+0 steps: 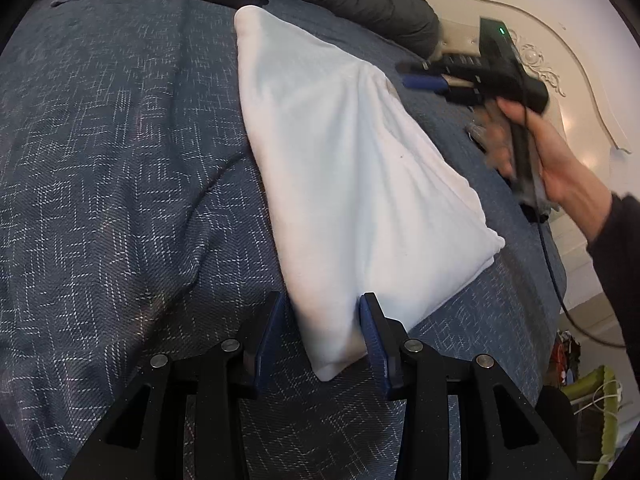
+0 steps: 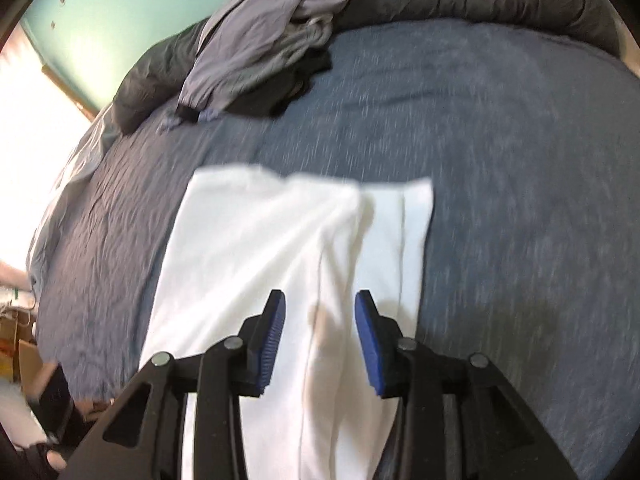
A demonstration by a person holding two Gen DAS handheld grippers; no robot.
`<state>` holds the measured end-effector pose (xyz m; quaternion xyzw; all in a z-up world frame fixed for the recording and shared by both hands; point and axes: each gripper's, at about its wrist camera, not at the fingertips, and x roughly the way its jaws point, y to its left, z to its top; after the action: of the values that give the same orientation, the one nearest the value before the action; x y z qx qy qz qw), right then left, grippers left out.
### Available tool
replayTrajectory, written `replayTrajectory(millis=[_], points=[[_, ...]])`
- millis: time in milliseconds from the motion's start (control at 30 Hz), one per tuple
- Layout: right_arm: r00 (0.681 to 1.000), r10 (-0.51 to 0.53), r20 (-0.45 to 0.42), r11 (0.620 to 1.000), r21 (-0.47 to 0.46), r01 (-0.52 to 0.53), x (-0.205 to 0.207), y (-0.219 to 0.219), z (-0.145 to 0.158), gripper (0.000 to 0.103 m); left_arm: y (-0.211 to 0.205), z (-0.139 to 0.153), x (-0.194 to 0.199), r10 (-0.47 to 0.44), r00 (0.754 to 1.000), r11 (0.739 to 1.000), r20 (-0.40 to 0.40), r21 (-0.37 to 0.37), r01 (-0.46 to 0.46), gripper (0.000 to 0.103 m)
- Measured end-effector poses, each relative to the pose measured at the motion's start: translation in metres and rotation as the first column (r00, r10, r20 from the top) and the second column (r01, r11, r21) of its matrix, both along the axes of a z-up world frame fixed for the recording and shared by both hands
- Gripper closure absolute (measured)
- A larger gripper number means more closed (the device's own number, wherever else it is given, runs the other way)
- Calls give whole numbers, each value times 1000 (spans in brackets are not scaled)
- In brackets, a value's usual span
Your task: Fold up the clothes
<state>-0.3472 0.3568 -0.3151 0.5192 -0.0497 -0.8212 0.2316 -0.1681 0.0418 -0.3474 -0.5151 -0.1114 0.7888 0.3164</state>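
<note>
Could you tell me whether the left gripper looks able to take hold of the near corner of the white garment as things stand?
Probably yes: the left gripper has its jaws open either side of the white garment, and nothing lies between them.

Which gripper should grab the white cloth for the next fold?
Probably the left hand-held gripper: its open fingers straddle a corner of the white cloth on the blue bedspread. The right hand-held gripper, also open, looks lifted above the cloth and blurred.
</note>
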Motion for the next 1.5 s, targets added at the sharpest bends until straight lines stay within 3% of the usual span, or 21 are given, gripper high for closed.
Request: replayTrajectory(millis=[33, 100, 200, 633, 733, 800, 833, 1100, 1167, 1200, 1333, 1500], points=[[1000, 6, 12, 1000, 7, -6, 4, 0, -4, 68, 2, 0, 0, 1, 1000, 1000, 0, -1, -1, 60], [999, -1, 33, 1000, -30, 2, 8, 3, -11, 86, 3, 0, 0, 2, 1000, 1000, 0, -2, -2, 60], [999, -23, 48, 997, -69, 26, 11, 9, -16, 100, 4, -1, 0, 2, 1000, 1000, -1, -1, -2, 60], [990, -114, 77, 976, -177, 126, 28, 35, -18, 100, 0, -1, -2, 1, 1000, 1000, 8, 11, -1, 60], [992, -97, 84, 977, -181, 111, 40, 38, -11, 91, -1, -1, -2, 0, 1000, 1000, 8, 11, 0, 60], [992, -86, 89, 978, -183, 101, 49, 39, -6, 76, -3, -1, -3, 0, 1000, 1000, 8, 10, 0, 60], [993, -79, 89, 978, -184, 94, 54, 40, -5, 76, -4, -1, -3, 0, 1000, 1000, 9, 10, 0, 60], [994, -13, 110, 990, -139, 28, 85, 35, -14, 77, -2, 0, -1, 2, 1000, 1000, 6, 5, -2, 60], [994, 0, 109, 992, -124, 14, 86, 30, -19, 95, -3, 0, 0, 3, 1000, 1000, 6, 6, -3, 60], [994, -11, 108, 990, -136, 26, 87, 30, -20, 98, -3, 0, 0, 3, 1000, 1000, 7, 6, -3, 60], [994, -77, 79, 980, -179, 90, 93, 49, -14, 99, -3, 0, 0, 1, 1000, 1000, 7, 8, -1, 60], [990, -84, 115, 971, -212, 107, 97, 58, -22, 99, -4, -1, 0, -2, 1000, 1000, 7, 8, 2, 60]])
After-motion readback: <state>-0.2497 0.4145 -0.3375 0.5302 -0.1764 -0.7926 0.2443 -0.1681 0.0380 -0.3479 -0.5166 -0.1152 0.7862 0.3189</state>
